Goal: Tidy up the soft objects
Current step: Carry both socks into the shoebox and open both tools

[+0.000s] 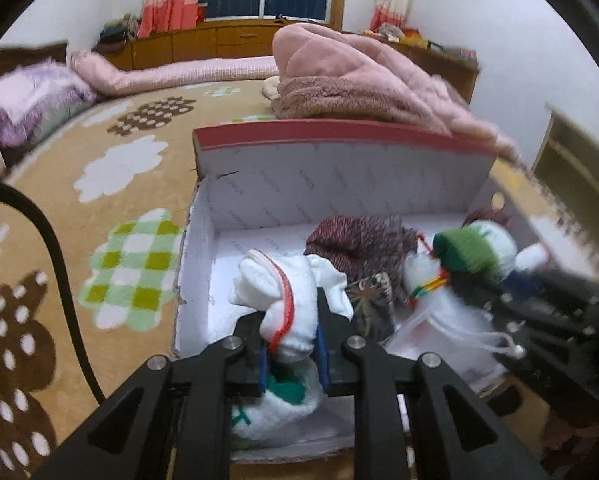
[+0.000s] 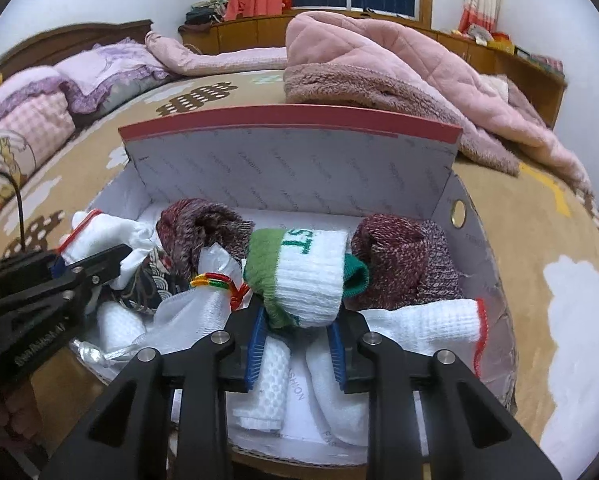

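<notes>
An open shoe box [image 1: 339, 176] [image 2: 291, 160] with a red-edged lid stands on the bed. My left gripper [image 1: 291, 320] [image 2: 95, 256] is shut on a white sock with red trim [image 1: 275, 292] [image 2: 95, 228] over the box's left part. My right gripper [image 2: 301, 316] [image 1: 479, 280] is shut on a rolled green-and-white sock [image 2: 303, 276] [image 1: 475, 252] above the middle of the box. Inside lie two maroon knit rolls [image 2: 203, 224] [image 2: 403, 260], a white drawstring pouch with a coloured cord [image 2: 203, 304], a dark patterned pouch [image 2: 143, 288] and another white red-trimmed sock [image 2: 431, 324].
The box sits on a tan bedspread [image 1: 99, 216] with cloud shapes. A pink quilted blanket [image 2: 379, 64] is heaped right behind the lid. Pillows [image 2: 39, 112] lie at the far left, and wooden cabinets [image 2: 251, 36] run under the window.
</notes>
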A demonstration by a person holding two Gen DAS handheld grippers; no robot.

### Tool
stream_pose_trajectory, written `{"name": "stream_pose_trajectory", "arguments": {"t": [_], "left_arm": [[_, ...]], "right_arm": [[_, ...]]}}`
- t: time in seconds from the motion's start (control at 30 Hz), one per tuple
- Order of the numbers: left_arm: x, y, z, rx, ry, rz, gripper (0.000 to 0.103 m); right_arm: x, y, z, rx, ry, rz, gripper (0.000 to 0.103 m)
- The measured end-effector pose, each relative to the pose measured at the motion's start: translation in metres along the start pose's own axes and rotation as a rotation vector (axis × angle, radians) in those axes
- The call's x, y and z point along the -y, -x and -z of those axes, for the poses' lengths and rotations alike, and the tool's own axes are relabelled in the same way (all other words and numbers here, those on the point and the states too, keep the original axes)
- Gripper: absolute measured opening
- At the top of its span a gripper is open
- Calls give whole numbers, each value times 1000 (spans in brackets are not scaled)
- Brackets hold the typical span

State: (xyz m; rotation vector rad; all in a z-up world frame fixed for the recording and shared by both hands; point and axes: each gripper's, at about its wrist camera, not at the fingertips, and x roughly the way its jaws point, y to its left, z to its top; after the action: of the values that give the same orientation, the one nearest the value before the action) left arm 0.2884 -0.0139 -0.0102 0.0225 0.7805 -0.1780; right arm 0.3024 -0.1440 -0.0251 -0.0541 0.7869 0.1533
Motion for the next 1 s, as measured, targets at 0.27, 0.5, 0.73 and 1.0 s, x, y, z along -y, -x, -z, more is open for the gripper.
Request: {"name": "stream_pose_trajectory", "arguments": {"t": [0.27,0.5,0.73,1.0], "left_arm": [[4,2,5,37,-17,-33,42],[8,11,3,65,-33,-77,77],[5,20,-4,87,15,-83,81],[-7,33,-8,101,56,-66,83]], "right_arm": [[-6,3,3,45,24,59,51],[-4,7,1,55,15,51,68],[-3,11,-3,63,7,50,75],[-6,24,-5,106,13,62,84]]}}
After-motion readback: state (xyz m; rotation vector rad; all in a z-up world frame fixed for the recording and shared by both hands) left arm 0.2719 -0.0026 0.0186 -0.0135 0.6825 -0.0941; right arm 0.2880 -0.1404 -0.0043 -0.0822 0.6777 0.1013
